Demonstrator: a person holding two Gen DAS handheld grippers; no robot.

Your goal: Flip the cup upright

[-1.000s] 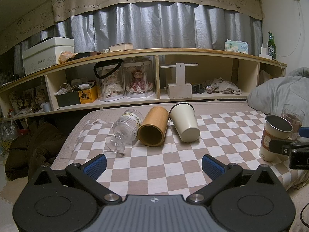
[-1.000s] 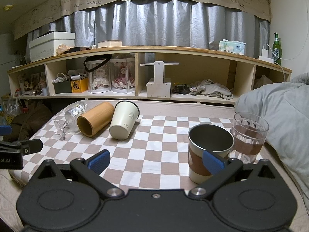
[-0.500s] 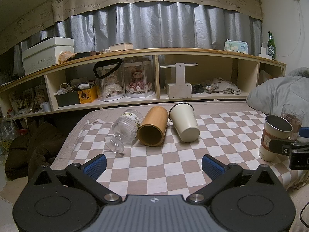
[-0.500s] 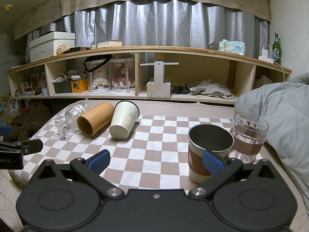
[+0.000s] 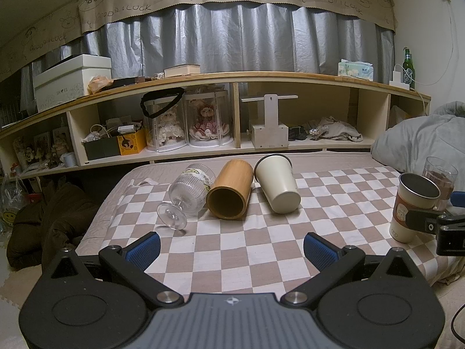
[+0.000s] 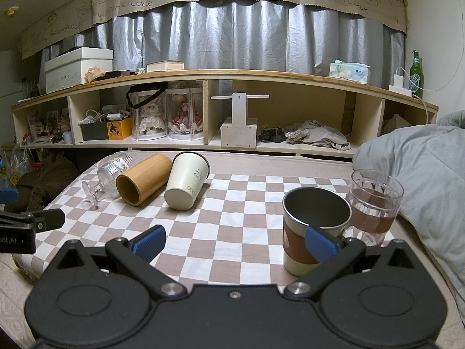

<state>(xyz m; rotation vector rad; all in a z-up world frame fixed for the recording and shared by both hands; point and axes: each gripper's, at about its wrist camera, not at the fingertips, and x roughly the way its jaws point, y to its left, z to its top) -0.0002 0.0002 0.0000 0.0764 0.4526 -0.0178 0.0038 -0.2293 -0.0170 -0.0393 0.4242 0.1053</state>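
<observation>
Cups lie tipped in a row on the checkered bed cover ahead of you: a stemmed glass at the left, a bamboo cup touching it with its mouth toward you, and a cream cup just beside that, base toward you. Your left tongs hang above the near part of the cover, blue pads wide apart and holding nothing. Your right tongs are likewise spread wide; the right pad sits in front of an upright sleeved metal cup, though contact cannot be confirmed. Just beyond that cup stands an upright glass tumbler. Behind the bed runs a long wooden shelf.
</observation>
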